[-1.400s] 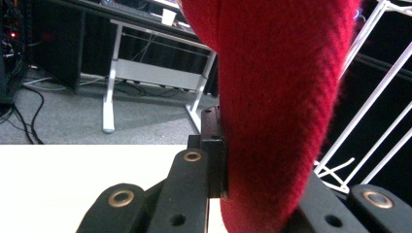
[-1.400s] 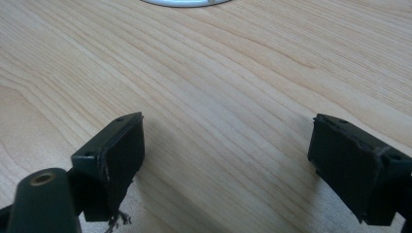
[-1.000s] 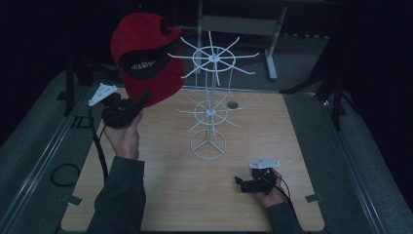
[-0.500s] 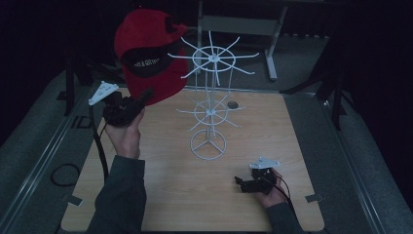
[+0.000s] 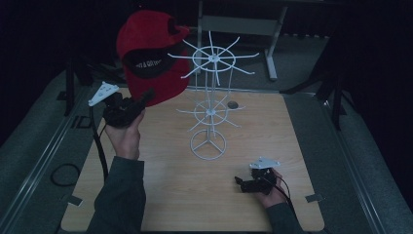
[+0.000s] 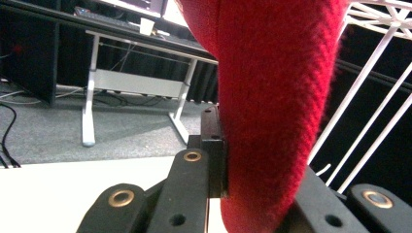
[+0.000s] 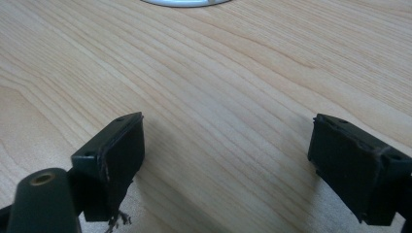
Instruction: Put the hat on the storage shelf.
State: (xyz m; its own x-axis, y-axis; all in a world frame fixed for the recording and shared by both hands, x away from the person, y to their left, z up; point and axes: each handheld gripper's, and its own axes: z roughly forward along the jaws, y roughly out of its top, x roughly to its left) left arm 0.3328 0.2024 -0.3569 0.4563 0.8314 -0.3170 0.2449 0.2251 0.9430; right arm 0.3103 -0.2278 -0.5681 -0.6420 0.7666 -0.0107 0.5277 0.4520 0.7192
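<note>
My two grippers [image 5: 146, 95] [image 5: 238, 181] are black with brass rivets, grey triangular plates, black cables; my sleeves [image 5: 119, 195] grey.

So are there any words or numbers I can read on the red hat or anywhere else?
Red hat, held by the left gripper: pale lettering on its black band, too blurred to read.
Wooden table, white wire rack, right gripper: no writing to read.

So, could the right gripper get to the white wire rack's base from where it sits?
Probably yes: the right gripper rests open on the table, with bare wood between it and the rack's base ring.
</note>
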